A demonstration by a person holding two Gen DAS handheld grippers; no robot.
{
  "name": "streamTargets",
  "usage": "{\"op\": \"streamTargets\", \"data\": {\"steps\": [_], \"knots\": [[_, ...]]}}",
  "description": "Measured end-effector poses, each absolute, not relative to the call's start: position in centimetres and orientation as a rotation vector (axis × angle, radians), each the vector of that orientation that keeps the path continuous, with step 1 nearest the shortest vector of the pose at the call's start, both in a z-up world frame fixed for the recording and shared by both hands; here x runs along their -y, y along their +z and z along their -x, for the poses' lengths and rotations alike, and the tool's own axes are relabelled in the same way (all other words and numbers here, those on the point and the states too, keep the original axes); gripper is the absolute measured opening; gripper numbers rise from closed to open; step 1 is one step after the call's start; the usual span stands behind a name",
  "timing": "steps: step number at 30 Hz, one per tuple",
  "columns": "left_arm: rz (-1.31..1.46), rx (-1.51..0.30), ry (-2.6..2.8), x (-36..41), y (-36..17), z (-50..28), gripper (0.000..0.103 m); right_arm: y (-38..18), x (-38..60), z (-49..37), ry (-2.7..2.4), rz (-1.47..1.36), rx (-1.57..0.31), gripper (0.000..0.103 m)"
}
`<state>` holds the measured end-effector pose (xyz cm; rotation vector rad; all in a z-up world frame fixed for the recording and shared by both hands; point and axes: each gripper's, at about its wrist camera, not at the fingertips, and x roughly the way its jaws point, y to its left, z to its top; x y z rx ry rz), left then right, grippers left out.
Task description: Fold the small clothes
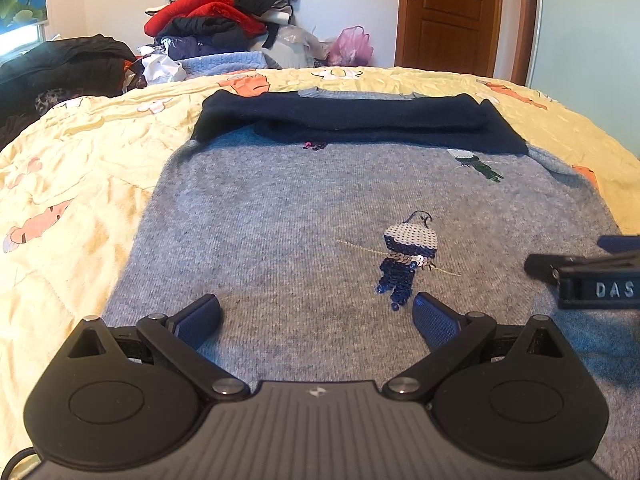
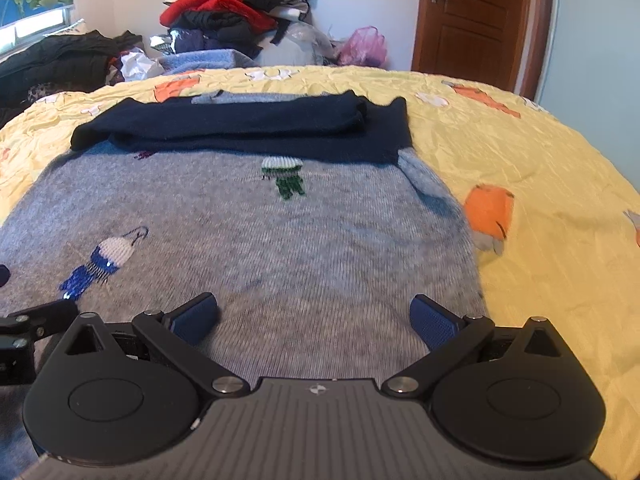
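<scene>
Across the room, a bed (image 1: 80, 152) fills most of both views, covered by a yellow sheet (image 2: 540, 168) with orange and white prints, creased all over. Behind the bed, against the white wall, stands a tall clothes pile (image 1: 224, 12): red, black and navy items heaped on each other. A dark coat (image 1: 60, 60) lies at the far left edge of the bed. A pink bag (image 1: 352, 46) sits near the wooden door (image 1: 448, 12), which is closed.

On the sheet lies the sweater (image 1: 288, 216), grey knit, spread flat with its body toward the grippers. Its navy sleeves (image 1: 352, 116) are folded across the far end, one lying on the other, covering the chest area. A small grey corner of the collar shows beyond the sleeves. Sequin figures decorate the knit: a blue and white one (image 1: 408, 252) near the middle, a green and white one (image 2: 286, 178) just below the sleeves, and a small pink one (image 1: 314, 145) half hidden at the sleeve edge.

Left gripper (image 1: 316, 316): low over the near part of the sweater, fingers spread wide, blue pads (image 1: 200, 320) apart with nothing between them. Whether the pads touch the knit, I cannot tell.

Right gripper (image 2: 314, 316): low over the sweater's right part, near its right edge, fingers likewise spread wide and holding nothing. The knit just ahead of it looks blurred. The two grippers sit side by side, near each other; each shows at the edge of the other's view.
</scene>
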<state>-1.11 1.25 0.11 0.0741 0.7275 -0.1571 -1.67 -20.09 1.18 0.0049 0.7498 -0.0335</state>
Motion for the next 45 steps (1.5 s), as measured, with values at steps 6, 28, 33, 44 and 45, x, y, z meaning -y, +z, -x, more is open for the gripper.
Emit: {"op": "streamTargets", "data": {"steps": [6, 28, 33, 44, 45], "knots": [[-0.076, -0.727, -0.155, -1.2, 0.1, 1.1, 0.103, 0.8, 20.0, 2.4, -0.028, -0.004, -0.724, 0.103], [-0.073, -0.727, -0.143, -1.3, 0.1, 1.3, 0.103, 0.8, 19.7, 4.6, 0.001, 0.011, -0.72, 0.103], [-0.072, -0.726, -0.143, -1.3, 0.1, 1.3, 0.103, 0.8, 19.8, 4.6, 0.001, 0.012, -0.719, 0.103], [-0.072, -0.726, -0.142, -1.3, 0.1, 1.3, 0.103, 1.0, 19.7, 5.1, -0.002, 0.014, -0.729, 0.103], [-0.072, -0.726, -0.142, -1.3, 0.1, 1.3, 0.103, 1.1, 19.8, 5.4, -0.001, 0.015, -0.735, 0.103]]}}
